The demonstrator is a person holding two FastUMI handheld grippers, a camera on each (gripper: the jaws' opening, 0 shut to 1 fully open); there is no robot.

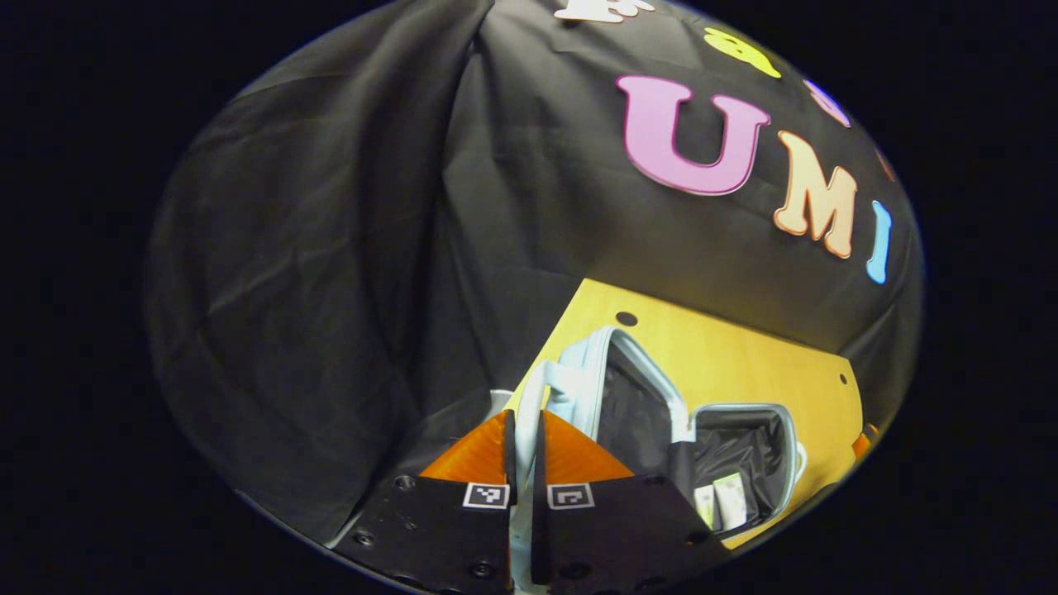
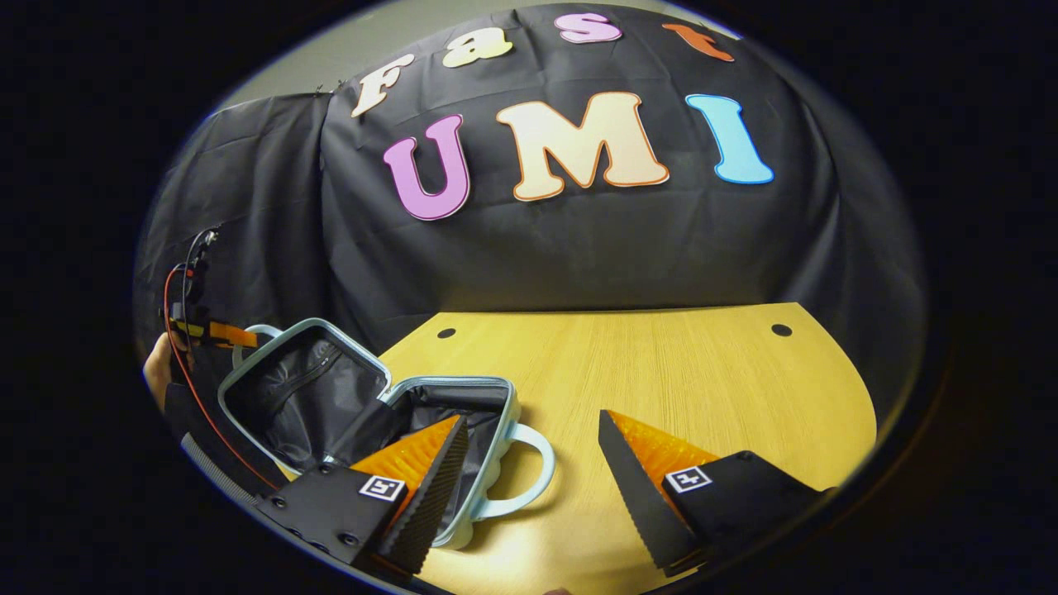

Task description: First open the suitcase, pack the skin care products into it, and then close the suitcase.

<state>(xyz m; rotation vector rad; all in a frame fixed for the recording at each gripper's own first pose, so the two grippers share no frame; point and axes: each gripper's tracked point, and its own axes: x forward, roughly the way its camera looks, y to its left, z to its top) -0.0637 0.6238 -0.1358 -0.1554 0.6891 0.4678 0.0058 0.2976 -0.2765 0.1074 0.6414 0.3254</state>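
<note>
A pale blue suitcase point(image 2: 504, 405) lies open on the wooden table point(image 2: 678, 372), its black-lined lid point(image 2: 306, 388) held up at a slant on the left. Two pale skin care boxes point(image 1: 721, 500) stand inside the base point(image 1: 744, 446). My left gripper point(image 1: 523, 413) is shut on the lid's handle point(image 1: 533, 392), which runs down between its fingers; in the right gripper view the left gripper point(image 2: 216, 333) sits at that handle point(image 2: 248, 330) with a hand point(image 2: 155, 370) behind it. My right gripper point(image 2: 531, 417) hovers open just above the base's front handle point(image 2: 529, 475), holding nothing.
The tabletop stretches bare to the right of the suitcase, with small round holes point(image 2: 781, 330) near its back edge. A red cable point(image 2: 178, 330) trails from the left gripper. Black cloth walls close in behind and to the left.
</note>
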